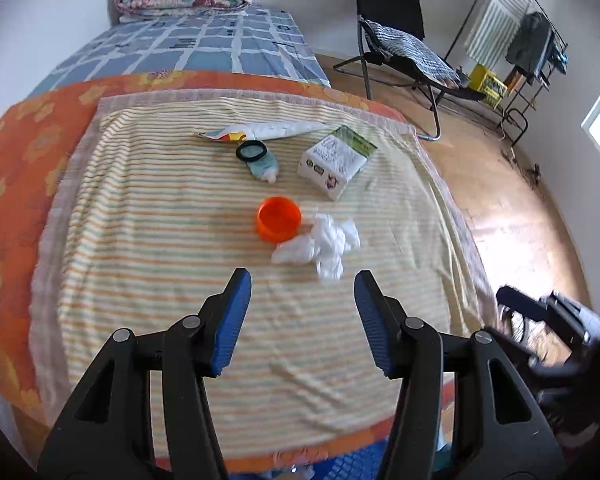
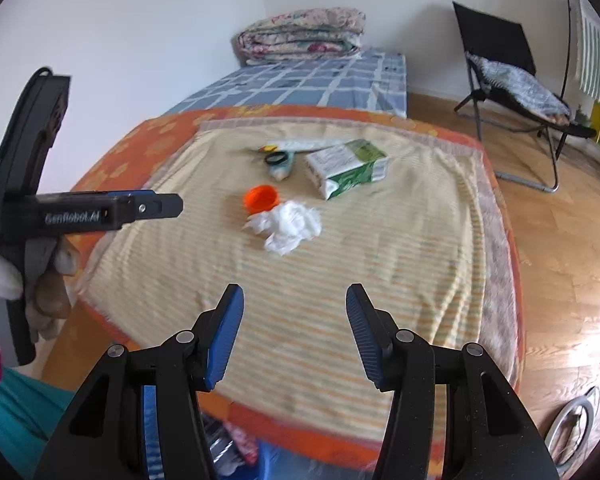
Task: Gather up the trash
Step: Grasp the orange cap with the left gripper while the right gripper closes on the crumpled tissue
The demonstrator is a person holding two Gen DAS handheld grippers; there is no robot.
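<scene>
Item: my left gripper (image 1: 302,284), jaws standing spread, pinching nothing, hanging over the striped cloth (image 1: 140,240). Item: orange cap (image 1: 279,218), lying ahead of my left jaws, slightly left of centre. Item: crumpled white tissue (image 1: 320,242), touching the cap's right side, lying straight ahead, nearer my left jaws, I am judging. Item: my right gripper (image 2: 295,296), jaws likewise spread, empty, tissue (image 2: 286,224) well ahead.
</scene>
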